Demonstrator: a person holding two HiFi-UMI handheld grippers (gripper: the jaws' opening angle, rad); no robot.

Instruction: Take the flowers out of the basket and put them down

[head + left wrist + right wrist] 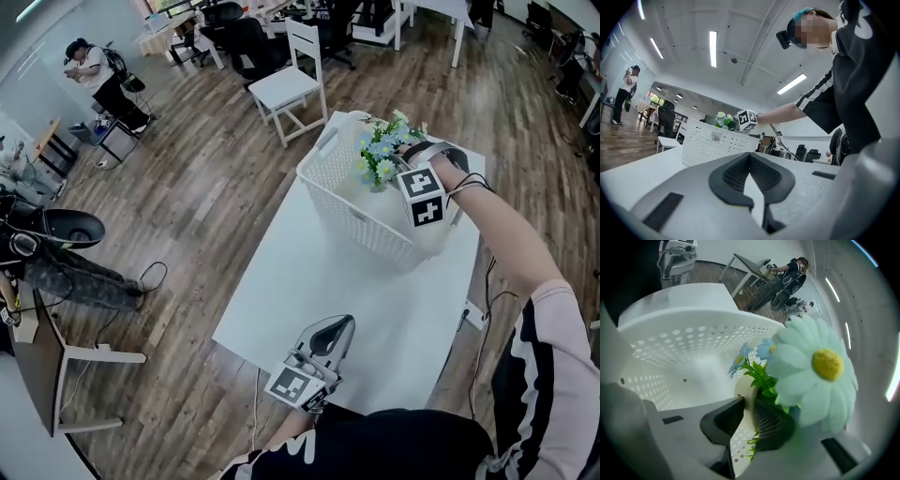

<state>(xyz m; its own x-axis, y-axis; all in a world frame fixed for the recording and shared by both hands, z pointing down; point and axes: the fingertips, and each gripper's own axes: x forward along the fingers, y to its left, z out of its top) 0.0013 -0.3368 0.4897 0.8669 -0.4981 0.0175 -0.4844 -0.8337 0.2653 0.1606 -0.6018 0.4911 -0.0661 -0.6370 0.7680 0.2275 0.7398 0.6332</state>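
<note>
While the white basket (323, 183) stood on the white worktop (309, 281) toward its far right corner, the right tongs (749, 401) reached down into it from the person's right side. They were clenched on the flowers (806, 362). In the right gripper view the two dark pads pressed from either side on the pale, rounded base under the green leaves. A large pale daisy with a yellow centre crowded in just beside the right-hand pad, and smaller blue blooms stood beyond it. The basket's perforated wall and floor lay behind and below the grip, so the bunch was over the basket's inside. Whether its base touched the floor could not be told. From the head view the blossoms showed above the rim at the basket's far right side, just beside the marker cube (422, 197) on the right tongs.

The left tongs (330, 336) hung over the near edge of the worktop, well apart from the basket and pointing level toward it. Their pads were closed tip to tip with nothing between them.

A white chair (291, 84) stood on the wooden floor beyond the far edge.
</note>
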